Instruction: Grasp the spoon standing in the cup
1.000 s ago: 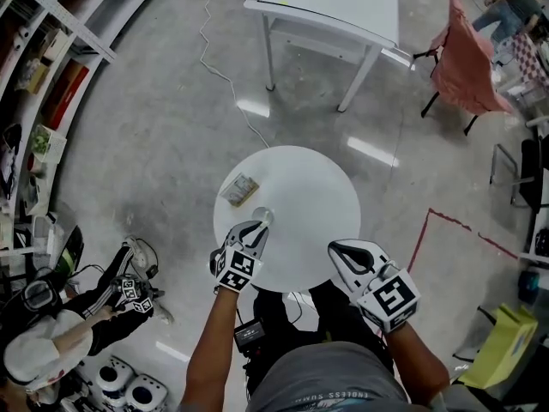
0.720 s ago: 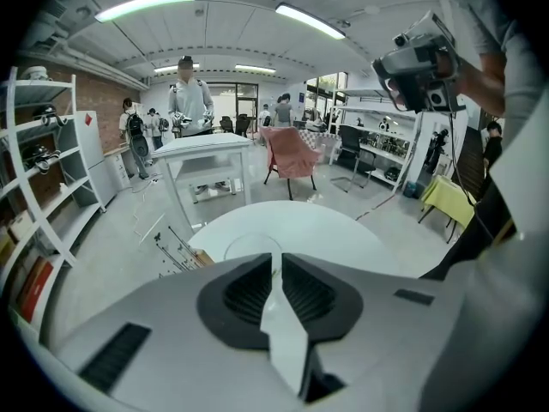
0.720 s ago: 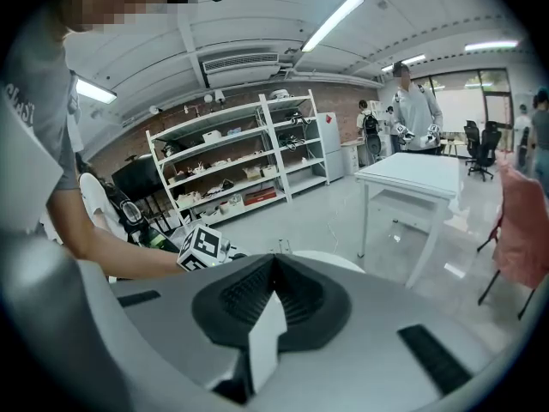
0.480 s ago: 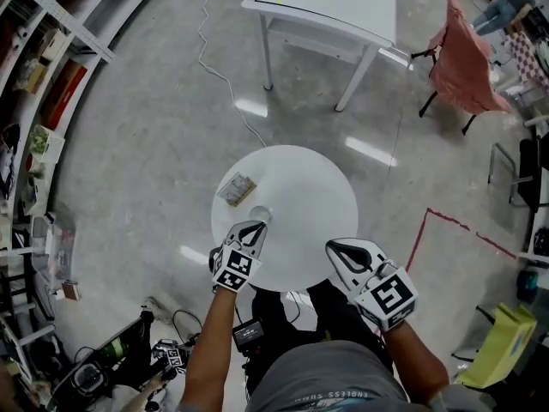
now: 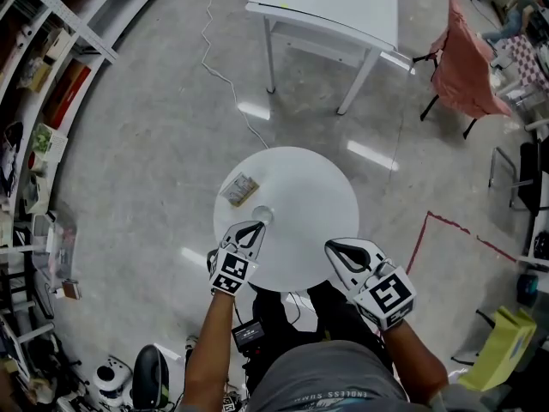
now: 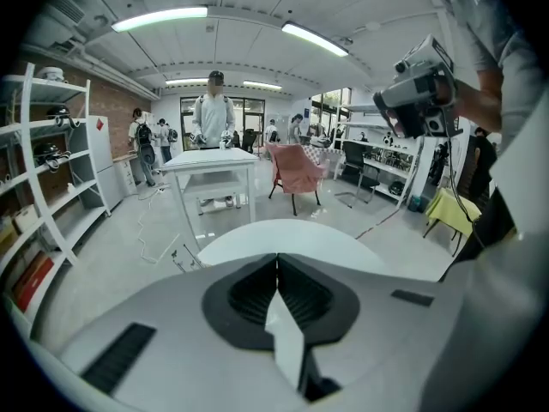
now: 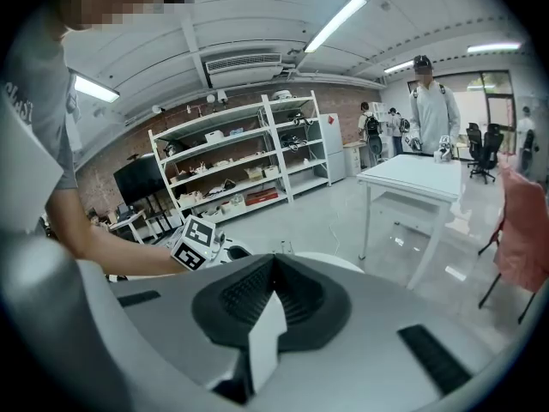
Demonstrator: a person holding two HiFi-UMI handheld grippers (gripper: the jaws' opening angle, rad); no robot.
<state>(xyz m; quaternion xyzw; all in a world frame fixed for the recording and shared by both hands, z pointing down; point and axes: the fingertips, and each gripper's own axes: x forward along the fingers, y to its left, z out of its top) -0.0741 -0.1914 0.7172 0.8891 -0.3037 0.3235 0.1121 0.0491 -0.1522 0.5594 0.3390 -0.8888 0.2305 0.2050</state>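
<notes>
On the round white table (image 5: 309, 187) a small pale cup (image 5: 262, 216) stands near the left front edge; the spoon in it is too small to make out in the head view. The right gripper view shows the cup (image 7: 281, 247) as a small shape just beyond the jaws. My left gripper (image 5: 251, 228) hovers right next to the cup, its tips almost over it, and its jaws are pressed together with nothing between them. My right gripper (image 5: 333, 247) is over the table's front right edge, also shut and empty.
A small flat packet (image 5: 239, 190) lies on the table behind the cup. A white rectangular table (image 5: 334, 7) stands farther off, a chair draped in pink cloth (image 5: 463, 63) at the right, shelving (image 5: 43, 67) along the left, and a cable (image 5: 219, 67) on the floor.
Both grippers have stayed almost where they were. The person crouching at the lower left has left the view.
</notes>
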